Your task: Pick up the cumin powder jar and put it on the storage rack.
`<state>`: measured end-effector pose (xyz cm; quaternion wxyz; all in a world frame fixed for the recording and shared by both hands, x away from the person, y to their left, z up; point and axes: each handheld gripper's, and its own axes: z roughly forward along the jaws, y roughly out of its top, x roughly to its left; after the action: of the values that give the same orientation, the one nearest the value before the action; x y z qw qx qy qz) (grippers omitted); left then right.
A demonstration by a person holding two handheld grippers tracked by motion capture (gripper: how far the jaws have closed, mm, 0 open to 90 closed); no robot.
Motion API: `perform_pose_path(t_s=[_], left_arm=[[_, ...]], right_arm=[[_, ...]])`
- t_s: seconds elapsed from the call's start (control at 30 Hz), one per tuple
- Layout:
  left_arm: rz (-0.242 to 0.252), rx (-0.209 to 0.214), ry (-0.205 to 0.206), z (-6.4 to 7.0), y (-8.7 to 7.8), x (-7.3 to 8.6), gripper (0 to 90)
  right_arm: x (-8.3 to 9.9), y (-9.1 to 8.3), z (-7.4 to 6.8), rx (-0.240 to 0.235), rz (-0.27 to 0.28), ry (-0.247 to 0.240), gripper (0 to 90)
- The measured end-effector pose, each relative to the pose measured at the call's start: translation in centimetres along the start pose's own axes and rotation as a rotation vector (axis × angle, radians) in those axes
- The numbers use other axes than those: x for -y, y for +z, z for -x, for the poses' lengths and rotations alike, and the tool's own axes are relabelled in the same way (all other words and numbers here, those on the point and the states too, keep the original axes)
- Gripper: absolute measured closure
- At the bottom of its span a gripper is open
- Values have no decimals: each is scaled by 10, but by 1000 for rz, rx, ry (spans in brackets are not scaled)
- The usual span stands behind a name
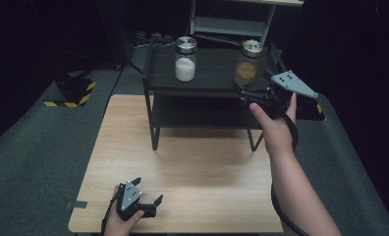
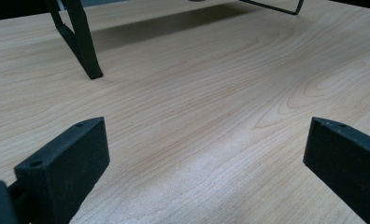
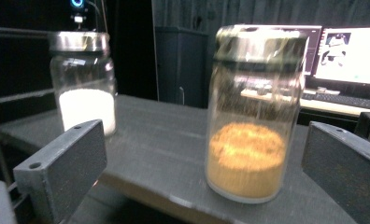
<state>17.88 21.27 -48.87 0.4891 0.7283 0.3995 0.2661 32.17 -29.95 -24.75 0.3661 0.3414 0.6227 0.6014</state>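
Nearest, well in front of the black shelf rack [image 1: 202, 93], the left tool [image 1: 151, 206] rests low over the bare desk [image 1: 192, 172], jaws spread and empty. At the rack's right front edge the right tool [image 1: 244, 91] is held with its jaws spread wide, the jar of brown powder [image 3: 251, 116] standing between them on the top shelf, seemingly untouched. For a clean grasp, it should probably advance level and close on the jar's middle. Farther left along the shelf stands the jar of white powder [image 3: 85, 79]. The brown jar is blurred; actual contact is hard to judge.
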Motion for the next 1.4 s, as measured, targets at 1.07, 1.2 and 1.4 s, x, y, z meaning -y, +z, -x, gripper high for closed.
perform_pose_path(t_s=[1.07, 1.2, 1.4], left_arm=[[5, -5, 5, 1, 0, 1, 7], [7, -4, 9, 1, -1, 1, 7], [9, -6, 4, 2, -1, 2, 7]], right_arm=[[120, -66, -12, -84, -142, -71, 4], [137, -72, -12, -86, -174, -57, 4], [164, -80, -13, -83, -237, -38, 4]])
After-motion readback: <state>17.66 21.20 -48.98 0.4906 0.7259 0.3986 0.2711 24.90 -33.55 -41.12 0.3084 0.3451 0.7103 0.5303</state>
